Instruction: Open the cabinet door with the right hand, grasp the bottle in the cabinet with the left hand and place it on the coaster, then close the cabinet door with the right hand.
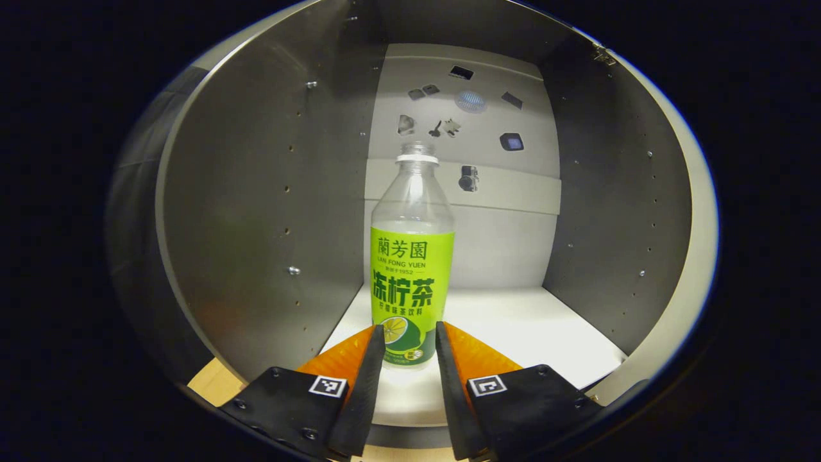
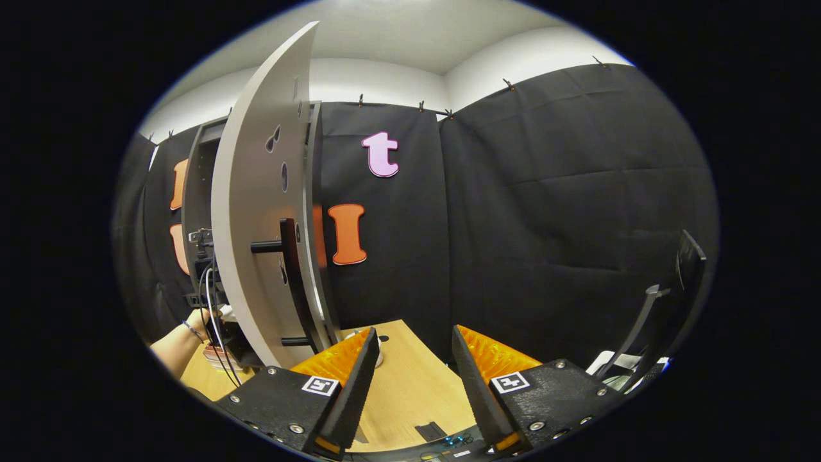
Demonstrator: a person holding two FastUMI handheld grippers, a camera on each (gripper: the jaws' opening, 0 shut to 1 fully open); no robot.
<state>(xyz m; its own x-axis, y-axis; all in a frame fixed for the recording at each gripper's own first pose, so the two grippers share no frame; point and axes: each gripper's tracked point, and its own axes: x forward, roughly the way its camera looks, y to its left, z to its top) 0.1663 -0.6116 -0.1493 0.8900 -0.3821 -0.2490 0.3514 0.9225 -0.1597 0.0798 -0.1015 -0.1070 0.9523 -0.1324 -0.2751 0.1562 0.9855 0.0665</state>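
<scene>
Left gripper view, left gripper [image 1: 406,340] level, spread around upright bottle [image 1: 411,256], right gripper [image 2: 410,350] spread, empty.

Bottle [image 1: 412,256]: clear plastic, bright green label with yellow and white characters and a lime-slice picture near the base.
Cabinet [image 1: 256,205]: side walls grey, dotted with rows of small holes; floor [image 1: 513,327] white; back panel off-white.
Left gripper [image 1: 406,359]: orange fingers with black inner faces, black body, a black-and-white square marker on each side.
Right gripper [image 2: 410,366]: same orange, black and marker pattern.
Cabinet door [image 2: 256,218]: pale grey with a black bar handle [image 2: 288,282].
Worktop [image 2: 410,385]: light wood tone.
</scene>
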